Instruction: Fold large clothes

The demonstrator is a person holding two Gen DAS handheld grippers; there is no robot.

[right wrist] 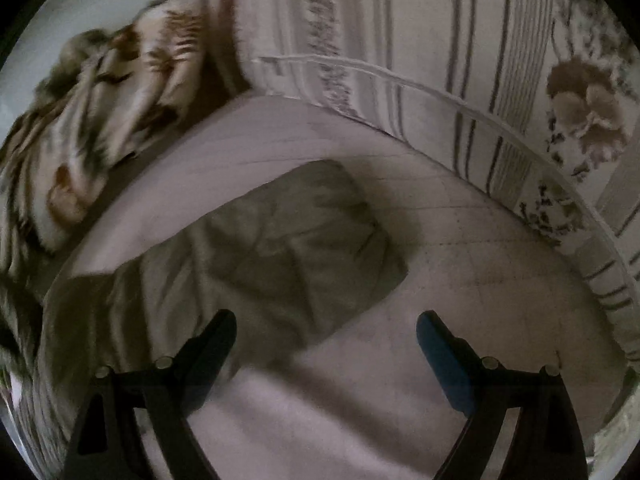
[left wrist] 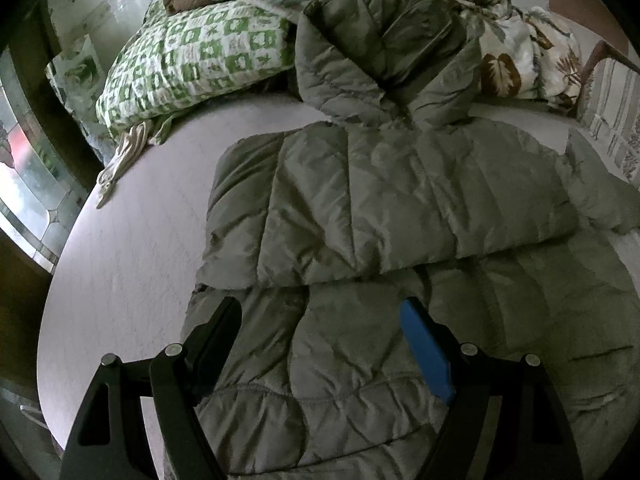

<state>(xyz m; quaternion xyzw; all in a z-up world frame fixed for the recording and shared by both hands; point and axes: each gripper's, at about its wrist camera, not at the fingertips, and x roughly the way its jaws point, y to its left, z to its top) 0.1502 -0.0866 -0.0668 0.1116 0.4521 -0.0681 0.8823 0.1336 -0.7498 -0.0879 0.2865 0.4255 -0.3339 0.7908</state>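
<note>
Quilted olive-grey jacket (left wrist: 380, 208) lies spread over the pale bed sheet (left wrist: 140, 248), filling centre and lower right of the left wrist view; hood (left wrist: 384, 48) bunched at upper centre, resting against the bedding behind it. One sleeve is already laid across the chest as a broad band through the middle of the frame; lower body of the jacket runs down to the bottom edge. Other sleeve (right wrist: 304, 240) shows in the right wrist view at centre, stretched out flat on the sheet, cuff end toward centre right, not folded in. Left gripper (left wrist: 320, 320) hangs over the lower body panel, fingers wide apart, nothing between them; whether the tips touch the cloth cannot be told. Right gripper (right wrist: 326, 328) sits low in its frame, fingers likewise wide apart and empty, just short of the loose sleeve; view is blurred. Judgement: the sleeve-folding step is in hand, half done. Next move likely calls for the right gripper to close on the outstretched sleeve near its cuff and carry it across the chest to lie over the first, then a fold of hem up toward the hood. Puffy, slick fabric; grip should take enough thickness to avoid slipping. Around: green-and-white checked pillow (left wrist: 192, 60) upper left, leaf-print blanket (left wrist: 520, 52) heaped along the top, striped floral bed skirt (right wrist: 460, 80) upper right of the right view.
</note>
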